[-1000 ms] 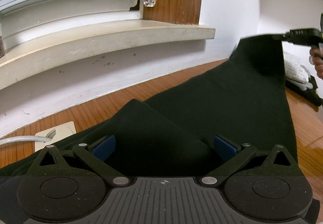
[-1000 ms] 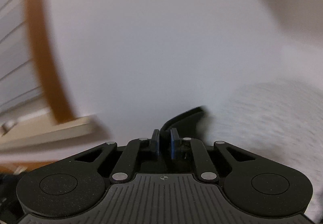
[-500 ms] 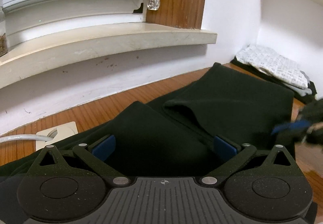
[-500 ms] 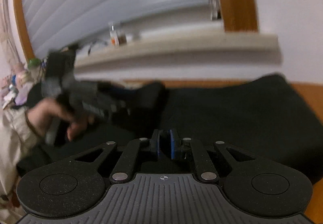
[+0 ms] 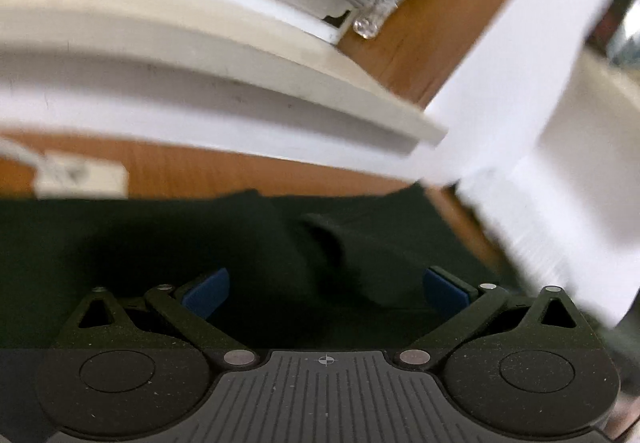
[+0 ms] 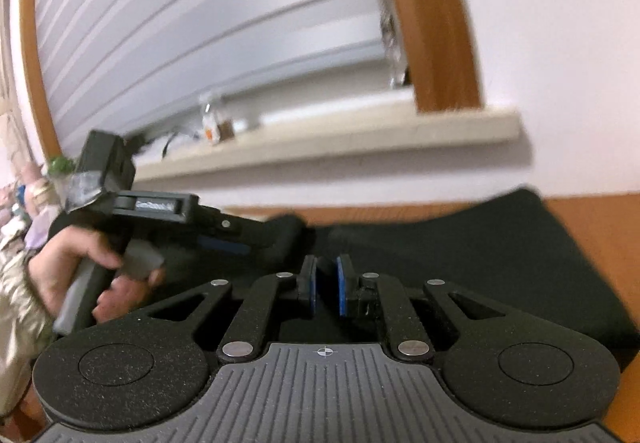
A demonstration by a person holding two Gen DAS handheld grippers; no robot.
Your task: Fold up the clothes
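Left wrist view is blurred and tilted: the left gripper point(image 5: 326, 289) has its jaws spread wide, blue pads point(image 5: 206, 291) far apart, nothing between them, poised over the dark garment point(image 5: 160, 243). The garment lies flat on the wooden table point(image 5: 224, 173), with a folded ridge running across its middle, and its far edge stops short of the wall. A white socket block point(image 5: 82, 177) sits on the table just beyond the cloth, at the left. Above is the pale sill point(image 5: 240, 75) and a clear blind-cord pull point(image 5: 384, 9) hanging by the wooden frame. From the right wrist, the right gripper point(image 6: 325, 289) has its jaws drawn almost together, a narrow gap left, with a bit of dark cloth between the pads; whether they actually pinch it I cannot tell. The garment spreads ahead and to the right, reaching the wall under the sill. At the left a hand point(image 6: 80, 267) in a pale sleeve point(image 6: 16, 307) grips the handle of the other gripper, which points across the cloth. A small bottle point(image 6: 212, 123) stands on the sill.
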